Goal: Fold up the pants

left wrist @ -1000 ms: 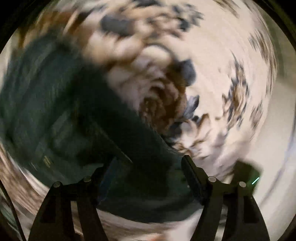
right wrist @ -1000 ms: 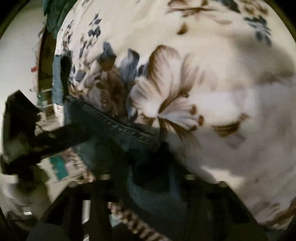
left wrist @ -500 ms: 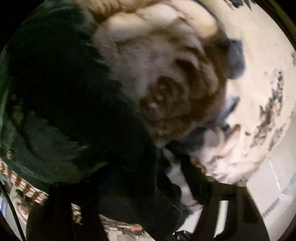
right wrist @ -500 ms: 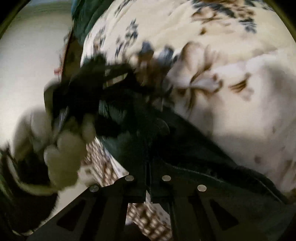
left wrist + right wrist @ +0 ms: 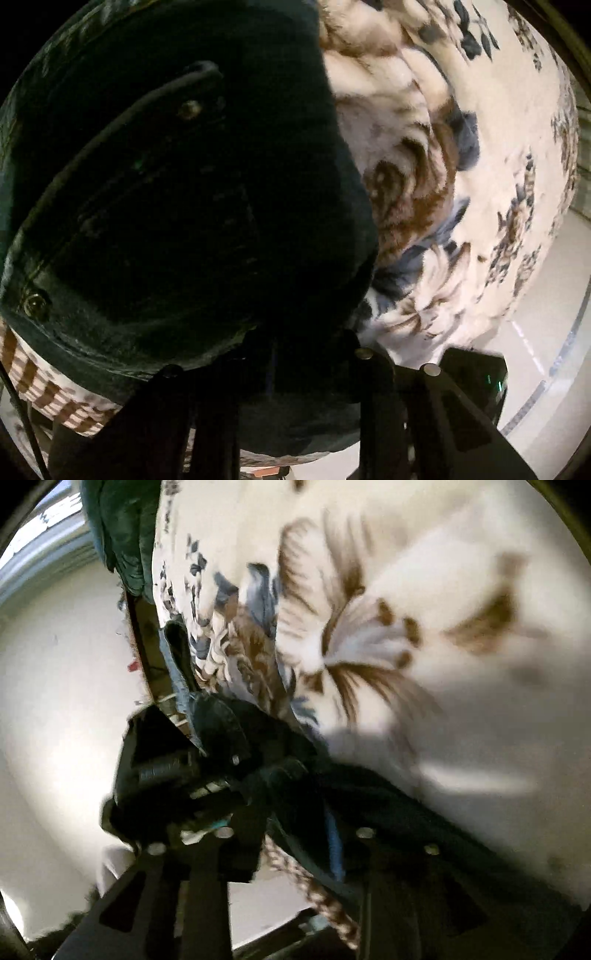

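Note:
The pants point(image 5: 177, 206) are dark denim with metal rivets and fill the left of the left wrist view, bunched close to the camera. My left gripper point(image 5: 280, 354) is buried in the cloth, so its jaws are hidden. In the right wrist view the pants point(image 5: 351, 794) lie along the edge of a floral blanket point(image 5: 424, 590). My right gripper point(image 5: 291, 812) has its fingers point(image 5: 243, 834) standing apart, with denim lying between them. The other gripper's dark body point(image 5: 162, 760) sits just left of it.
The cream blanket with brown and blue flowers point(image 5: 461, 166) covers the bed. A brown-checked cloth point(image 5: 44, 387) hangs at the bed's edge. A dark green cloth point(image 5: 125, 535) lies at the far end. Pale floor point(image 5: 546, 314) lies beyond the bed.
The left gripper has pushed into the pants, which now fill its view. The right gripper's jaws, shut half a second ago, now stand apart. Both views have swung.

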Tool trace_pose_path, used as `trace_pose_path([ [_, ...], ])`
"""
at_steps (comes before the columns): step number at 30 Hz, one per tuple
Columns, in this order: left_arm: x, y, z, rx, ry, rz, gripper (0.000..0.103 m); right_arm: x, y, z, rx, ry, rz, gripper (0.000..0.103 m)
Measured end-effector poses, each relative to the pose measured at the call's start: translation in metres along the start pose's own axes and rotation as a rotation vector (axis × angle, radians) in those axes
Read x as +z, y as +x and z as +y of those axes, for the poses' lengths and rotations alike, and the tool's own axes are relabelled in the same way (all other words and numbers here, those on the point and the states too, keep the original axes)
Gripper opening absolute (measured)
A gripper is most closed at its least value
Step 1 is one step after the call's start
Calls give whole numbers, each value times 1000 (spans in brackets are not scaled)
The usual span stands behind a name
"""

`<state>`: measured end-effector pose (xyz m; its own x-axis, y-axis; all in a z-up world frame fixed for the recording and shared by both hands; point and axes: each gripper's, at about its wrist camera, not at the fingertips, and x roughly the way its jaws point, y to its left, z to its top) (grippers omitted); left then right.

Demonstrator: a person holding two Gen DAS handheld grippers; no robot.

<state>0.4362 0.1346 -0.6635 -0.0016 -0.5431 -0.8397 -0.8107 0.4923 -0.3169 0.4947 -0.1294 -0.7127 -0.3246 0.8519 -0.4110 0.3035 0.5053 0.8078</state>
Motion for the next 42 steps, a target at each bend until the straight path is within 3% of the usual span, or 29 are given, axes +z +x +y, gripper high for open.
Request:
trace_pose_path([
  [1, 0, -1, 3, -7, -3, -2, 21, 2, 3, -2, 14, 15, 6, 55],
  [2, -1, -1, 6, -14, -8, -1, 21, 6, 8, -3, 35, 36, 26, 57],
  [7, 5, -1, 9, -68, -39, 13, 21, -5, 18, 11, 67, 3, 206, 57],
  [9, 5, 1, 4, -64, -10, 12, 21, -16, 19, 17, -39, -54, 238, 56],
  [11, 3, 2, 6, -72, -2, 12, 21, -20, 26, 12, -111, -38, 225, 51],
  [14, 3, -1, 11, -110, -15, 20, 23, -13, 31, 9, -158, 4, 131, 52],
  [18, -5, -17, 11, -129, -15, -7, 35, 0, 49, 20, -116, 29, 14, 54],
  [22, -15, -53, 9, -61, 127, -123, 51, 2, 43, 25, -45, 22, -77, 59],
  [25, -12, -63, 13, 6, 222, -193, 52, -2, 49, 24, -117, -27, -37, 58],
  [28, 0, -59, 27, 25, 245, -209, 51, 10, 64, 20, -56, 31, -12, 60],
  [31, 9, -53, 36, 4, 195, -206, 51, 22, 65, 21, 18, 72, -27, 17],
  [35, 18, -57, 54, -98, 122, -185, 50, 30, 12, 11, 176, 159, -124, 15],
  [42, 15, -67, 54, -70, 156, -187, 50, 26, -36, -6, 105, 257, -224, 16],
])
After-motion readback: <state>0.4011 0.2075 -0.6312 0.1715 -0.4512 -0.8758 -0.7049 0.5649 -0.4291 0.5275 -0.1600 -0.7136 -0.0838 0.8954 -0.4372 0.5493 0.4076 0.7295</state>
